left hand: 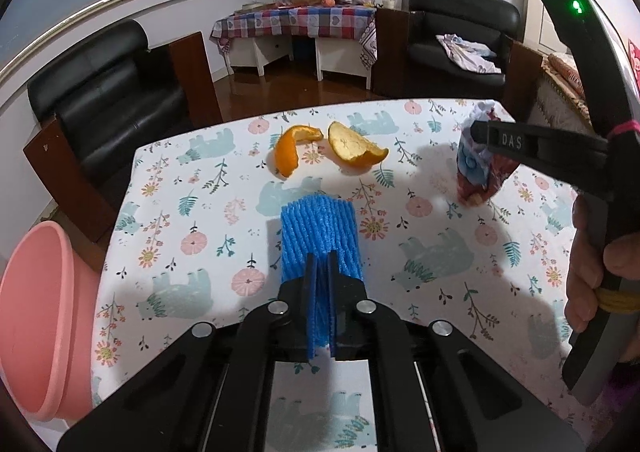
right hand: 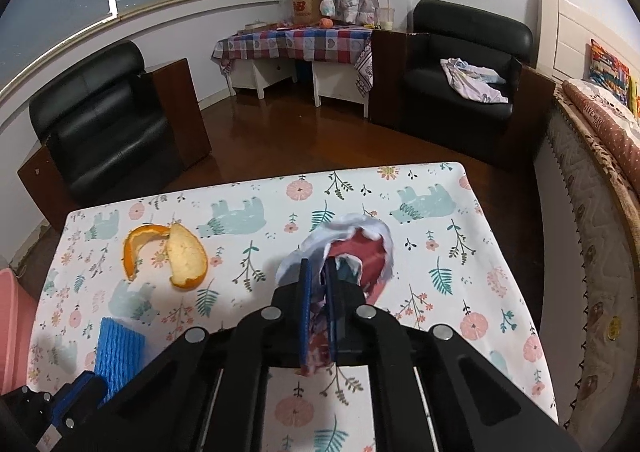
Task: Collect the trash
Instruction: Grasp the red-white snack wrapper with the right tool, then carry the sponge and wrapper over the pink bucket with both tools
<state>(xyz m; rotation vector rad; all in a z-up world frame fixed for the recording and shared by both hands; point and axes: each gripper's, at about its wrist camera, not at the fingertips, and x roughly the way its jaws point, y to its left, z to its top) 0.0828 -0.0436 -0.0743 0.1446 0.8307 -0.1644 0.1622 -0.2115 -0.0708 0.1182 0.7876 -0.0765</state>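
Note:
My left gripper (left hand: 320,264) is shut on a blue foam fruit net (left hand: 320,228) and holds it over the table; the net also shows in the right wrist view (right hand: 120,348). My right gripper (right hand: 316,272) is shut on a crumpled red and white wrapper (right hand: 360,252), which also shows in the left wrist view (left hand: 480,168) held above the table's right side. Two orange peel pieces (left hand: 292,148) (left hand: 356,148) lie on the far part of the table; they also show in the right wrist view (right hand: 168,252).
A pink bucket (left hand: 36,324) stands on the floor at the table's left edge. The table has a floral bear-print cloth (left hand: 200,252). Black armchairs (left hand: 104,92) (right hand: 464,80) stand beyond it, and a bed (right hand: 592,180) lies to the right.

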